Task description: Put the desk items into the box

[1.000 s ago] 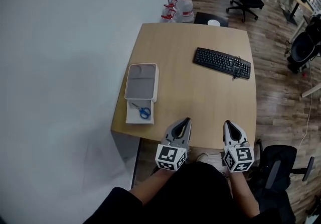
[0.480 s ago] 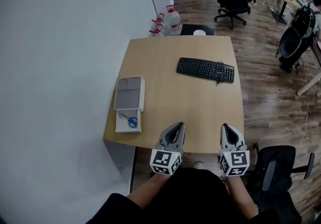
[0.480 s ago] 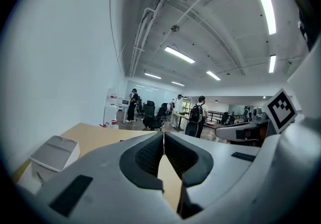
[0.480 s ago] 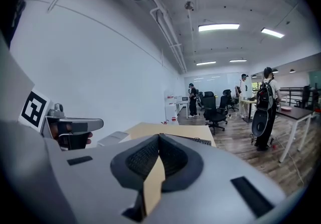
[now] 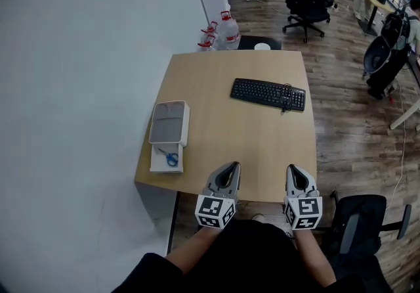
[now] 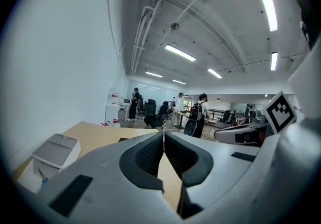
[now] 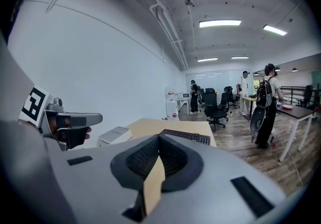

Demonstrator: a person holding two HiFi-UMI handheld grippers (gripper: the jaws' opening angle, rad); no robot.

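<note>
Head view: the box [image 5: 169, 129] sits ahead and left of the left gripper [image 5: 228, 168]. Blue scissors [image 5: 171, 158] appear to lie in its nearer section. The keyboard [image 5: 268, 94] lies on the desk [image 5: 216, 127], well ahead of the right gripper [image 5: 294, 170]. We judge the task nearly done. Since a second ago only the framing has shifted.
Left gripper view: jaws pressed together, empty.
Right gripper view: jaws pressed together, nothing between them.

Light wooden bench [image 5: 243, 144] beside a white wall, carrying a black keyboard [image 5: 268, 94] toward its far right and a white box [image 5: 168, 122] along the left edge.
</note>
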